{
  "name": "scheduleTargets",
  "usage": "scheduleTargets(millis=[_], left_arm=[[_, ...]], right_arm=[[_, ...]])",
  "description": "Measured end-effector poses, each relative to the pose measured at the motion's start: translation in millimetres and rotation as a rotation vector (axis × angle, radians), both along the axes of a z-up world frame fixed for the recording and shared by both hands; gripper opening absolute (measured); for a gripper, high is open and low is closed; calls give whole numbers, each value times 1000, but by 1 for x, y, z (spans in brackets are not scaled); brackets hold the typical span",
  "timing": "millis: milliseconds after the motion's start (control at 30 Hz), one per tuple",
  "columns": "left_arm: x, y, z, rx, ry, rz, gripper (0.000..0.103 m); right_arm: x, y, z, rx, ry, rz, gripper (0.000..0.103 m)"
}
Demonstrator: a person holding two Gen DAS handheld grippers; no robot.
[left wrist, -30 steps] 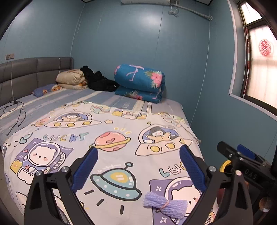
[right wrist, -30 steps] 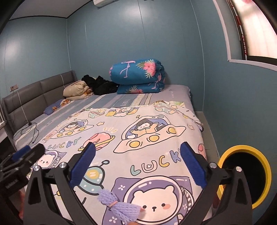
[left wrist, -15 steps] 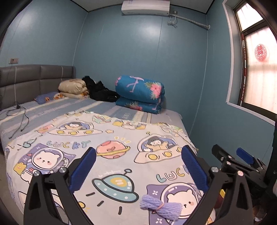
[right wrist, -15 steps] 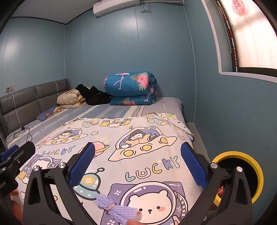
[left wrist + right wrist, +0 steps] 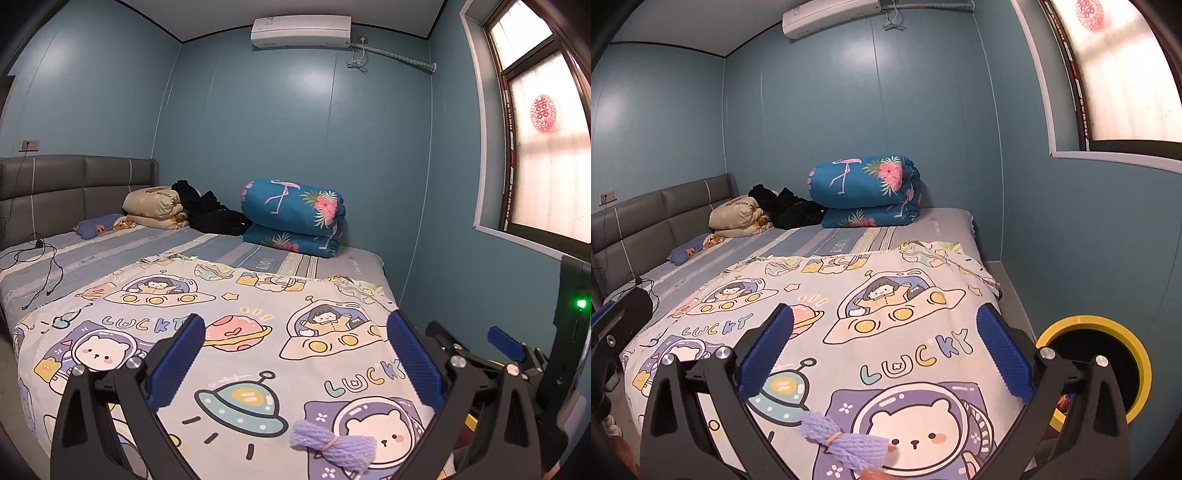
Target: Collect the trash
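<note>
Both my grippers, left and right, spread wide, empty; net bundle on quilt; bin half hidden.

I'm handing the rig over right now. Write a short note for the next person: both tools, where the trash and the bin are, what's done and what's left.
Left tool: open, empty, above the bedspread.
Right tool: open, empty, also above the bedspread.
Trash: one purple foam net, bunched with a band, lies on the near end of the bedspread beside the bear print, low between the right tool's fingers; in the left view it sits lower right.
Bin: yellow-rimmed, on the floor off the bed's right side, next to the right tool.
Done: nothing picked up yet.
Left: grasp the net, probably with the right tool, and drop it into the bin.
</note>
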State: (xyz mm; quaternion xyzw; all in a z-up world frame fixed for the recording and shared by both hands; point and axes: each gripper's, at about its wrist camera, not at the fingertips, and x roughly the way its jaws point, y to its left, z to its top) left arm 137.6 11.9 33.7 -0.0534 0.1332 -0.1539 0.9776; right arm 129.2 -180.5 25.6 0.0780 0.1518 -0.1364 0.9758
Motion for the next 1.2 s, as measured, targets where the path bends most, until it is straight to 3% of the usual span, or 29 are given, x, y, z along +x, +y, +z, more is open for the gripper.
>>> scheduleTargets(millis=[1200], left_arm=[[-15,-5,8,1,-40,-19,95]], right_arm=[[-2,-11,-4,38,23,-45,95]])
